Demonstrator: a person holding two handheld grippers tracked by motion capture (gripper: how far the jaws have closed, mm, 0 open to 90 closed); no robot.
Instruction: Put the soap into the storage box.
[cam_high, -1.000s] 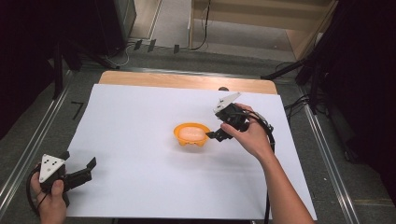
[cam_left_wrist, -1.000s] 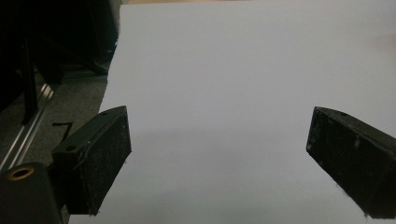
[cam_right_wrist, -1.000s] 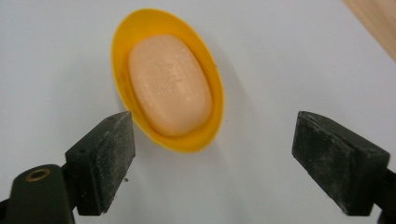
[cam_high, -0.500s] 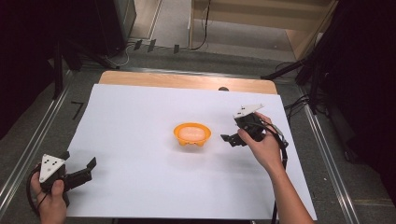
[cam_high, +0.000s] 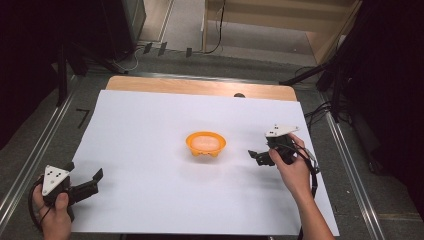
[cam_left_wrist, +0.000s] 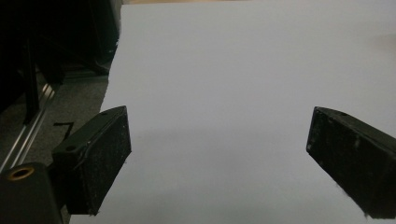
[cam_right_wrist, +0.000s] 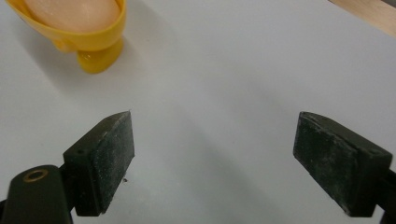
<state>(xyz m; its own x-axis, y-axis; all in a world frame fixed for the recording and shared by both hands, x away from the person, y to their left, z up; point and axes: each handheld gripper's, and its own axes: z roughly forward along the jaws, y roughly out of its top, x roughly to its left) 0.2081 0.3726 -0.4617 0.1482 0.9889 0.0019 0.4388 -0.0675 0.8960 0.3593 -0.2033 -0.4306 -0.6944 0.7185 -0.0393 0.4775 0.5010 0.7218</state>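
Within the last second the right tongs (cam_high: 261, 157) had let go of the orange bowl (cam_high: 205, 143) and drawn back, jaws spread, leaving it mid-tabletop on the white sheet (cam_high: 150, 125), apparently placed, while the left tongs (cam_high: 90, 184) idled released.

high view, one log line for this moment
orange bowl: mid-sheet, untouched | right tongs: open, apart right of bowl | left tongs: open, near-left corner
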